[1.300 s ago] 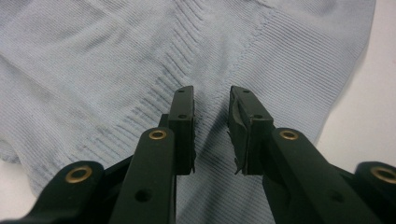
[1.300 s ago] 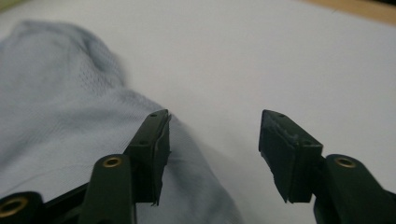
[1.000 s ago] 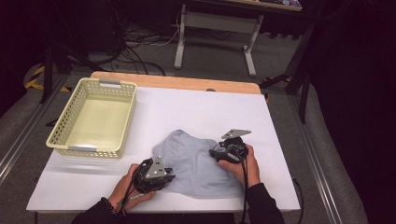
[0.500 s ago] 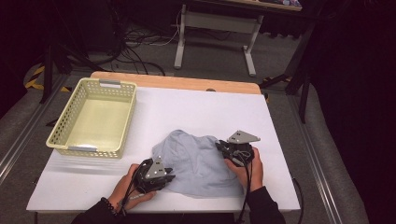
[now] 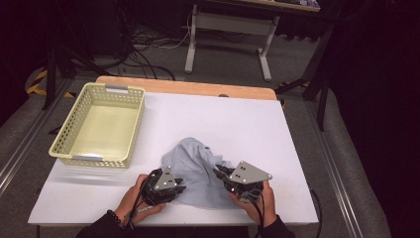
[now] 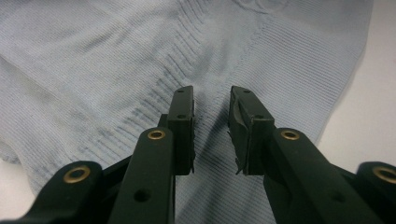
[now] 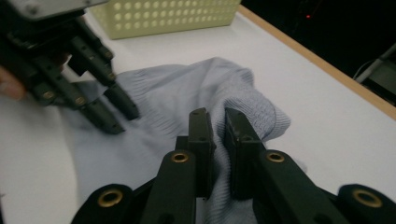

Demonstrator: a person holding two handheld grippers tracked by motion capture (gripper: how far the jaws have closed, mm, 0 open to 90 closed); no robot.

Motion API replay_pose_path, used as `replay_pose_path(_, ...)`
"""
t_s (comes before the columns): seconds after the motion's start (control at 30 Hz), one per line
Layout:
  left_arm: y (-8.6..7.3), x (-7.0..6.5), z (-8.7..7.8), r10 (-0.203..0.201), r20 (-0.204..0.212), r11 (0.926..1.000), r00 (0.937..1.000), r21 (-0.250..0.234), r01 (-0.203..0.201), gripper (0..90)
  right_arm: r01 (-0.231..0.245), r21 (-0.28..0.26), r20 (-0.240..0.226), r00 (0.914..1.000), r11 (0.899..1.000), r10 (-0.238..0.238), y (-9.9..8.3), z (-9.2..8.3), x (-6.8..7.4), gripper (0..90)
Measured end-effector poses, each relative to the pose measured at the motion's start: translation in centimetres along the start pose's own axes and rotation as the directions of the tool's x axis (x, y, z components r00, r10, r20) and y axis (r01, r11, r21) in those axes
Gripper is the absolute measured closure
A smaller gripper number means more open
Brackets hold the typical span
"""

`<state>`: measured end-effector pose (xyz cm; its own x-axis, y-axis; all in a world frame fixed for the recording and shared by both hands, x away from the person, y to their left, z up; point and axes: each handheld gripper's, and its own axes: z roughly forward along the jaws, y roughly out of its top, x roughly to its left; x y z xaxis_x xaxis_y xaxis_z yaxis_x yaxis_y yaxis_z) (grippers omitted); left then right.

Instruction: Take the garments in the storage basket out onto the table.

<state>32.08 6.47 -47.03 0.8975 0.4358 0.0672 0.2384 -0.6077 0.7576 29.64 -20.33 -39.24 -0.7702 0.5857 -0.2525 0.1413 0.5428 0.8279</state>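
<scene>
My right gripper (image 7: 215, 119) has just closed on a fold of the pale blue ribbed knit garment (image 5: 198, 163), my left gripper (image 6: 212, 100), jaws apart, resting on its opposite edge.

No writing, label, brand mark or number can be read anywhere in these views. The knitted cloth (image 6: 140, 56) ahead of the claw bears only ribbing, and the basket (image 5: 99, 126) beyond it is plain.

The tabletop (image 5: 237, 119) lies bare beyond and right of the crumpled sweater (image 5: 198, 171); the yellow basket (image 5: 99, 124) blocks the left side, leaving an open lane between basket and sweater
</scene>
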Motion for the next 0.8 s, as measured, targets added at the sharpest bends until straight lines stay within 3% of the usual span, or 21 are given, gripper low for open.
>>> replay_pose_path(0.1, 0.0, 0.0, 0.0, -0.005, -0.001, 1.0000, 1.0000, -0.003, 0.005, 69.8, -0.003, 0.019, -0.065, 0.9979, 1.000, 0.004, -0.8, 0.8, 1.1, 81.5)
replay_pose_path(0.13, 0.0, 0.0, 0.0, -0.005, -0.001, 1.0000, 1.0000, -0.003, 0.005, 68.8, -0.003, 0.019, -0.065, 0.9979, 1.000, 0.004, -0.8, 0.8, 1.1, 81.5)
replay_pose_path(0.23, 0.0, 0.0, -0.1, -0.009, -0.015, 0.9999, 0.9998, -0.005, 0.009, 65.6, 0.025, 0.087, -0.099, 0.9950, 0.996, -0.016, -1.6, 2.2, 1.8, 81.7)
replay_pose_path(0.27, 0.0, 0.1, -0.2, -0.012, -0.012, 0.9999, 0.9999, -0.011, 0.012, 61.7, 0.071, 0.141, -0.102, 0.9932, 0.988, -0.057, -2.2, 3.3, 2.4, 81.6)
replay_pose_path(0.33, 0.0, 0.2, -0.4, -0.020, -0.002, 0.9994, 0.9998, -0.029, 0.020, 59.3, 0.068, 0.155, -0.102, 0.9934, 0.986, -0.052, -2.6, 3.7, 2.3, 81.6)
replay_pose_path(0.4, 0.3, 0.2, -1.2, -0.021, -0.016, 0.9957, 0.9997, -0.091, 0.019, 57.0, 0.050, 0.164, -0.113, 0.9931, 0.985, -0.032, -2.9, 4.0, 2.1, 81.5)
replay_pose_path(0.47, 1.0, 0.3, -2.1, -0.036, -0.019, 0.9841, 0.9992, -0.175, 0.032, 53.8, 0.028, 0.177, -0.118, 0.9930, 0.984, -0.007, -3.3, 4.4, 2.0, 81.4)
replay_pose_path(0.5, 1.4, 0.5, -2.6, -0.058, -0.025, 0.9718, 0.9980, -0.231, 0.050, 52.6, 0.033, 0.177, -0.119, 0.9928, 0.984, -0.012, -3.4, 4.4, 1.9, 81.3)
replay_pose_path(0.53, 1.8, 0.7, -2.9, -0.075, -0.030, 0.9630, 0.9967, -0.262, 0.065, 50.2, 0.035, 0.180, -0.118, 0.9930, 0.983, -0.014, -3.4, 4.5, 2.0, 81.3)
replay_pose_path(0.6, 2.5, 1.0, -3.0, -0.093, -0.039, 0.9538, 0.9948, -0.290, 0.078, 46.2, 0.035, 0.183, -0.117, 0.9931, 0.983, -0.013, -3.4, 4.6, 2.0, 81.2)
replay_pose_path(0.7, 4.1, 1.2, -1.8, -0.116, -0.077, 0.9544, 0.9902, -0.285, 0.090, 33.4, 0.046, 0.191, -0.107, 0.9939, 0.980, -0.026, -3.5, 4.8, 2.2, 80.7)
replay_pose_path(0.8, 4.8, 1.5, -0.4, -0.131, -0.077, 0.9607, 0.9884, -0.256, 0.107, 30.4, 0.046, 0.190, -0.105, 0.9941, 0.981, -0.026, -3.5, 4.8, 2.2, 80.2)
